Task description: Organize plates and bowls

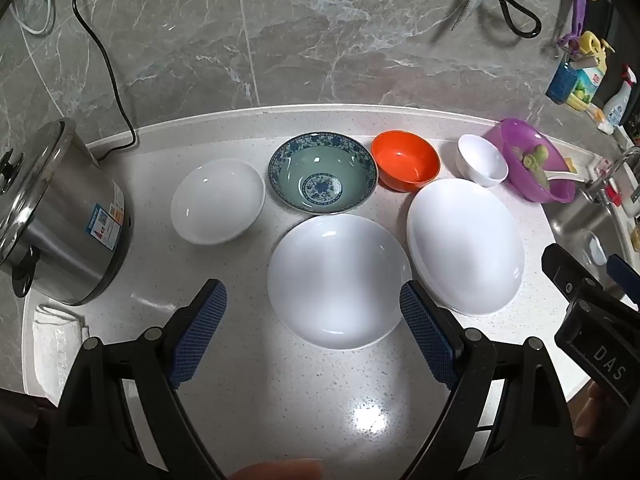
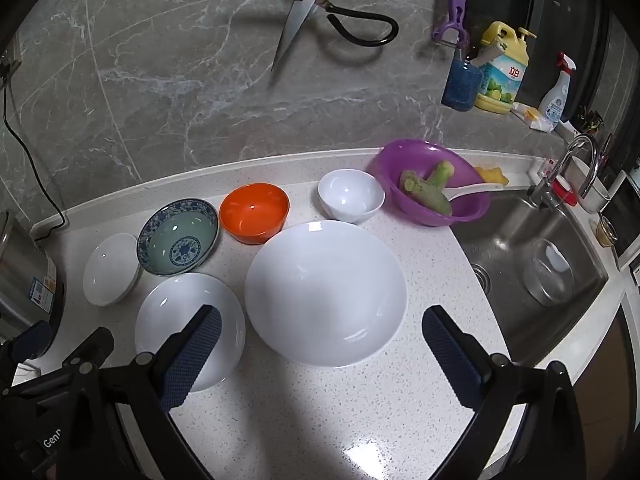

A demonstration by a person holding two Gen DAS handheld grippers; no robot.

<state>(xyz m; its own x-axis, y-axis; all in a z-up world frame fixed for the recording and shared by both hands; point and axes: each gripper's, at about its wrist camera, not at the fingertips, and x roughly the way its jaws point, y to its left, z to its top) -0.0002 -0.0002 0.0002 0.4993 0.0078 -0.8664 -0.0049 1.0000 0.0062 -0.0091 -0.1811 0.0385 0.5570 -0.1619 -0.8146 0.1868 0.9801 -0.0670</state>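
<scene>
Six dishes sit loose on the counter (image 1: 280,380), none stacked yet: small white plate (image 1: 218,201), blue bowl (image 1: 322,172), orange bowl (image 1: 405,160), small white bowl (image 1: 481,160) at back, w/ mid plate (image 1: 338,282) & big plate (image 2: 325,292) in front. Both tongs, left gripper (image 1: 312,332) & right gripper (image 2: 320,356), hang wide open, holding nothing. Looks like step one; next prob. calls for closing on a plate rim, then nesting small into large.
</scene>
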